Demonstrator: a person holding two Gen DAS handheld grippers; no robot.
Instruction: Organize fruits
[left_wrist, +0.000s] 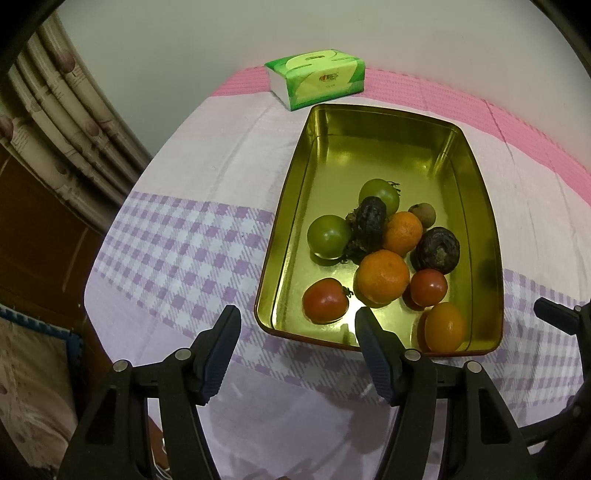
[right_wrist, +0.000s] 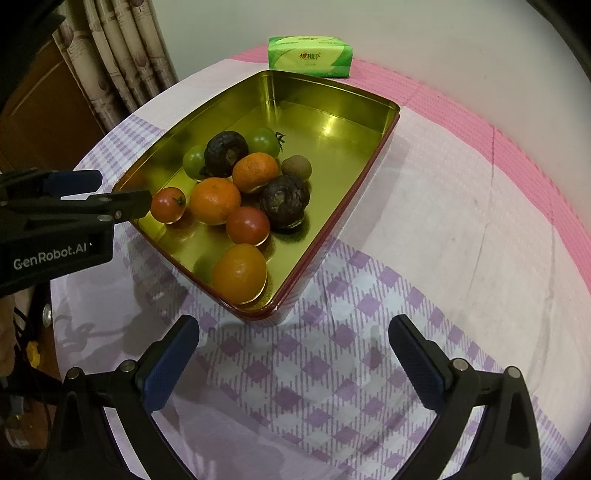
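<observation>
The fruits lie bunched in the near half of a gold tin (left_wrist: 369, 122) with a red outer wall; two green tomatoes (left_wrist: 328, 235) sit farthest back beside two dark wrinkled fruits (left_wrist: 436, 249) and a small brown fruit (left_wrist: 422, 214); two oranges (left_wrist: 382, 277) rest in the middle, touching; two red tomatoes (left_wrist: 325, 300) flank the nearer orange; an orange-yellow fruit (left_wrist: 444, 326) sits alone in the near right corner. The tin stands on a bench under a cloth (left_wrist: 192, 236) checked lilac and white, pink at the far edge; a green tissue pack (left_wrist: 317, 79) lies just behind the tin; a curtain (left_wrist: 62, 122) hangs at the left. The left gripper (left_wrist: 295, 354) hovers over the tin's near left corner, jaws parted, holding nothing; the right gripper (right_wrist: 293, 358) hangs over bare cloth just before the tin, jaws wide apart and empty.
</observation>
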